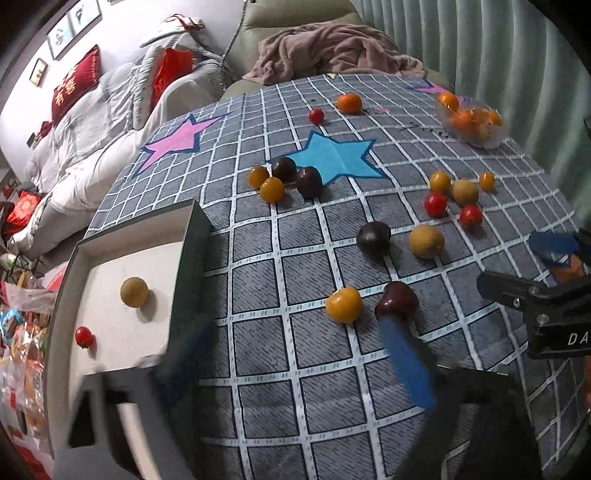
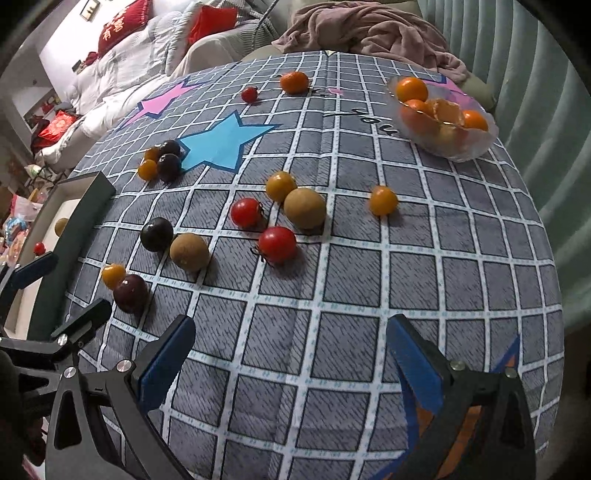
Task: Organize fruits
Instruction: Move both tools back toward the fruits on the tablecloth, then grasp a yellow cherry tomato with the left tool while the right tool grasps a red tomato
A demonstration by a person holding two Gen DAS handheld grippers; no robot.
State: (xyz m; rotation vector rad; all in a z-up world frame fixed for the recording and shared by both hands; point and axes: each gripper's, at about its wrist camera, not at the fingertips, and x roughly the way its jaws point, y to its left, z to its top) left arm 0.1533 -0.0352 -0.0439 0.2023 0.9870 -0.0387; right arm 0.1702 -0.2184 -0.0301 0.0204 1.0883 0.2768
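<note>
Loose fruits lie scattered on the grid-patterned tablecloth [image 1: 280, 369]: dark plums, yellow-orange fruits, brown longans and red cherry tomatoes. A dark-walled white tray [image 1: 122, 266] at the left holds a brown longan [image 1: 134, 291] and a red tomato [image 1: 84, 336]. My left gripper [image 1: 295, 362] is open and empty, its right finger tip just short of a dark plum [image 1: 397, 301] beside a yellow fruit [image 1: 343, 304]. My right gripper [image 2: 291, 354] is open and empty over bare cloth, near a red tomato [image 2: 277, 244]. The left gripper also shows in the right wrist view [image 2: 62, 295].
A clear glass bowl [image 2: 476, 147] of oranges stands at the far right of the table. An orange [image 2: 294, 82] and a small tomato [image 2: 249, 94] lie at the far edge. A pink blanket [image 2: 369, 33] and a sofa lie beyond; a bed is at the left.
</note>
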